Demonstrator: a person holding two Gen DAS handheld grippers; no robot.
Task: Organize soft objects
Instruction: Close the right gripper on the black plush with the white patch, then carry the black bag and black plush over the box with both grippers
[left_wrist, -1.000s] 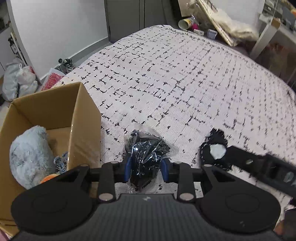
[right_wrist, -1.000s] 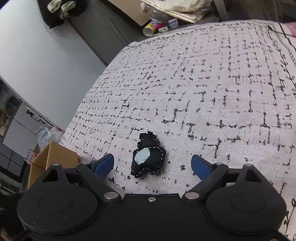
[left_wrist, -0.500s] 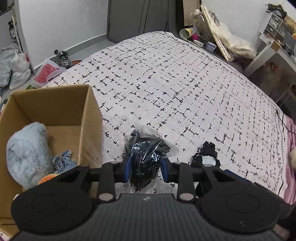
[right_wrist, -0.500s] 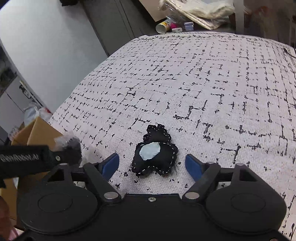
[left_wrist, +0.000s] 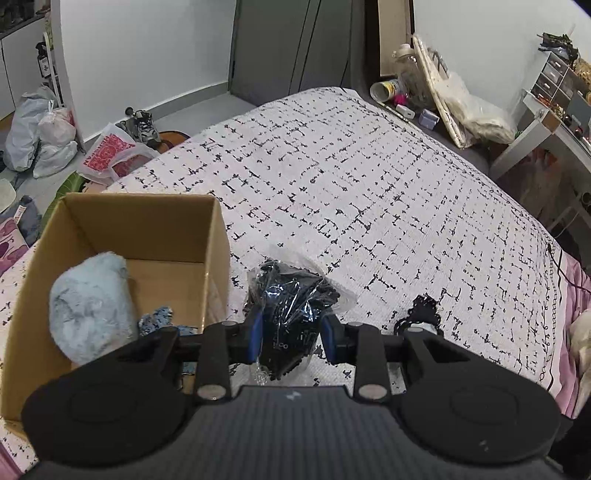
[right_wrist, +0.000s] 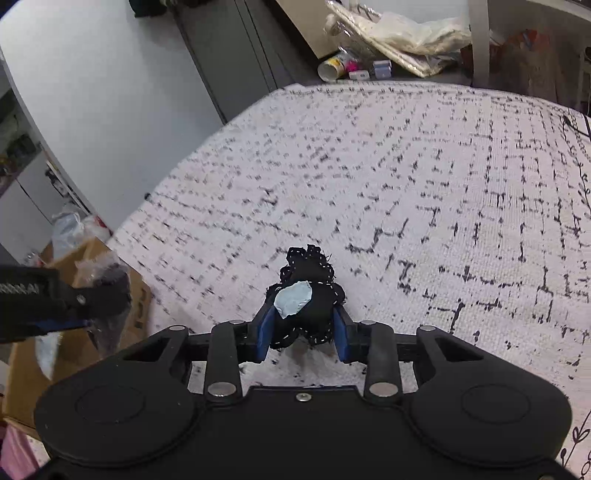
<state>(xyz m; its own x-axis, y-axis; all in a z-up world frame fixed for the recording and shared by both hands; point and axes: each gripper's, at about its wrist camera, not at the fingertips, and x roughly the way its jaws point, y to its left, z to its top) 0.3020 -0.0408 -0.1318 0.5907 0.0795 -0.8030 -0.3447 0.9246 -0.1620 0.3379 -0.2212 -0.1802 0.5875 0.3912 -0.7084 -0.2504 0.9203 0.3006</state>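
Note:
My left gripper (left_wrist: 291, 338) is shut on a black item in a clear plastic bag (left_wrist: 290, 306), held above the bed beside the open cardboard box (left_wrist: 216, 236). The box holds a pale blue plush (left_wrist: 90, 306) and a small blue patterned item (left_wrist: 157, 319). My right gripper (right_wrist: 304, 334) is shut on a small black soft toy with a pale blue patch (right_wrist: 306, 295), just above the bedspread. That toy also shows in the left wrist view (left_wrist: 421, 319). The left gripper and its bag show at the left of the right wrist view (right_wrist: 74, 295).
The bed has a white spread with black dashes (left_wrist: 351, 184). Bags (left_wrist: 40, 136), shoes (left_wrist: 142, 125) and a red-printed bag (left_wrist: 110, 157) lie on the floor at left. Clutter (left_wrist: 443, 99) stands past the bed's far end, a white desk (left_wrist: 535, 129) at right.
My right gripper has closed on the small black toy, which lay between its open fingers before. My left gripper, still holding the bagged item, has risen and drawn back near the box.

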